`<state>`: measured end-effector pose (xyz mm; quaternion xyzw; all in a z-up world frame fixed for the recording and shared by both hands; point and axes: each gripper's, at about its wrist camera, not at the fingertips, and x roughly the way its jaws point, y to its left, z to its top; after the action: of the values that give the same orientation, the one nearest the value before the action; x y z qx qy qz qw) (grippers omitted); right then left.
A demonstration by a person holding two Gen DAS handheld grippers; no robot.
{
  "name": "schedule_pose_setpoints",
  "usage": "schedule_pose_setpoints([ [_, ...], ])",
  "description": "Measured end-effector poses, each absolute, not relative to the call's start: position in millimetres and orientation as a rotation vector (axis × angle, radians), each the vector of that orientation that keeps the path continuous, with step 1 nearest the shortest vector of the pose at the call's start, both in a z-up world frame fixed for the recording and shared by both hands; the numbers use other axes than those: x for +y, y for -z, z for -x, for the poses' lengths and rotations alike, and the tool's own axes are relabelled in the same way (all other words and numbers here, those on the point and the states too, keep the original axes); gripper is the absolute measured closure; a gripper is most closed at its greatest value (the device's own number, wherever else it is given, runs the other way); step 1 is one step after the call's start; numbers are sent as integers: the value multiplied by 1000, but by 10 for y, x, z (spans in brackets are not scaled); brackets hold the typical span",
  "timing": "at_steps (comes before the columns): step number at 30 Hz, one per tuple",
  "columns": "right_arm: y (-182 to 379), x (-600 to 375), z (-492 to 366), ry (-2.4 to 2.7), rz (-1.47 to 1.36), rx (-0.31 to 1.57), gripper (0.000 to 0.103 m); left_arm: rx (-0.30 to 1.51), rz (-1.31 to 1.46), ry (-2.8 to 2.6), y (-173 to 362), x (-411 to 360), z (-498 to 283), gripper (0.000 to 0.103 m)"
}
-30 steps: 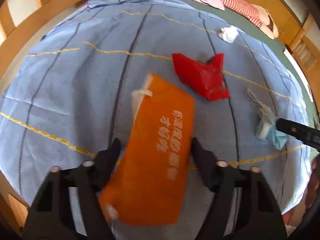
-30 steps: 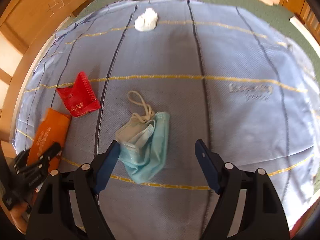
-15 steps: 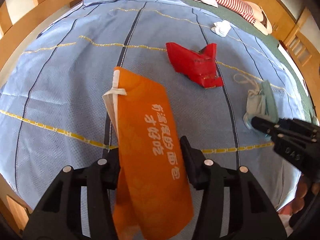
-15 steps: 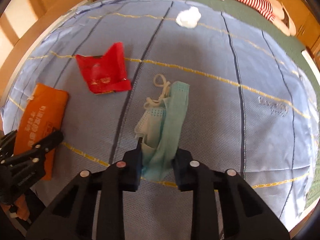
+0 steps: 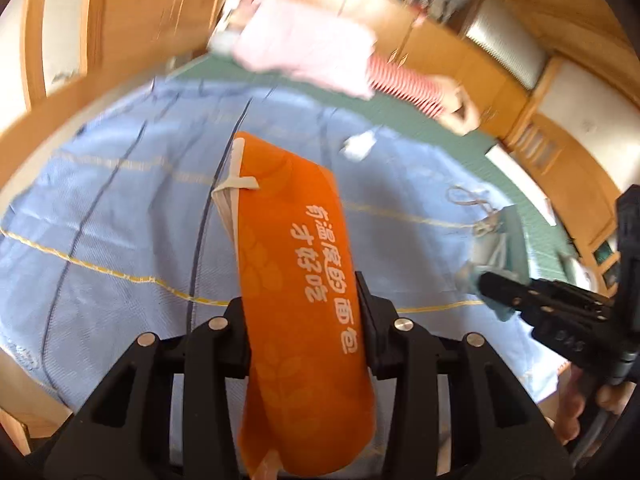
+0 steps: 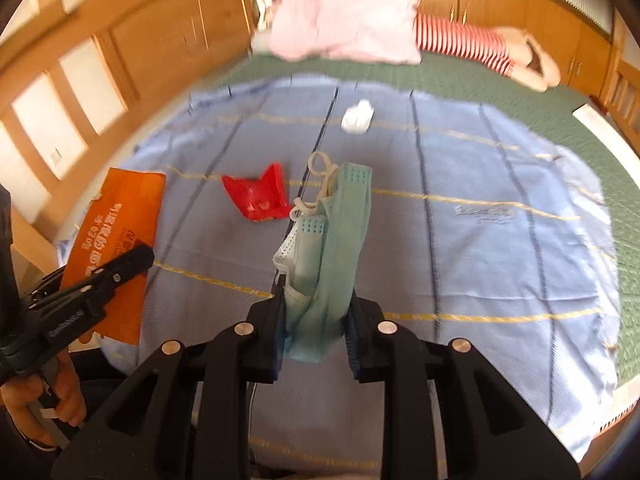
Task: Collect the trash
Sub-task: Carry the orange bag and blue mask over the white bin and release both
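Left hand-held gripper (image 5: 302, 312) clamping one orange bag (image 5: 296, 280), right hand-held gripper (image 6: 314, 320) clamping one face mask (image 6: 332, 248), one red wrapper (image 6: 258, 196), one white tissue (image 6: 357, 118)

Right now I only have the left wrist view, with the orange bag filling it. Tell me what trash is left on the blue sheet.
Observer: A red wrapper lies on the blue sheet; the orange bag hides it from you.
Operator: Confirm the right tongs have the mask.
Observer: Yes, the right tongs are shut on the face mask, which stands up between the pads, its ear loops at the top.
Operator: Report anything else out there.
Observer: A crumpled white tissue lies farther back, between the red wrapper and the pink pillow.
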<state>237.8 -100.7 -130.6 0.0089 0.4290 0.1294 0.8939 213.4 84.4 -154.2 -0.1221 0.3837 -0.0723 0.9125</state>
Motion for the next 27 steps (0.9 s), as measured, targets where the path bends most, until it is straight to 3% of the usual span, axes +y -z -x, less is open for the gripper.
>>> schedule_pose_setpoints([
  [13,436,-1487,-1004,-249,-98,624,77,539,110,230,446,251,-971,62],
  [27,201,-1580,-131,-227,-66,559,77,420,-32,250,98,-105,-83,61],
])
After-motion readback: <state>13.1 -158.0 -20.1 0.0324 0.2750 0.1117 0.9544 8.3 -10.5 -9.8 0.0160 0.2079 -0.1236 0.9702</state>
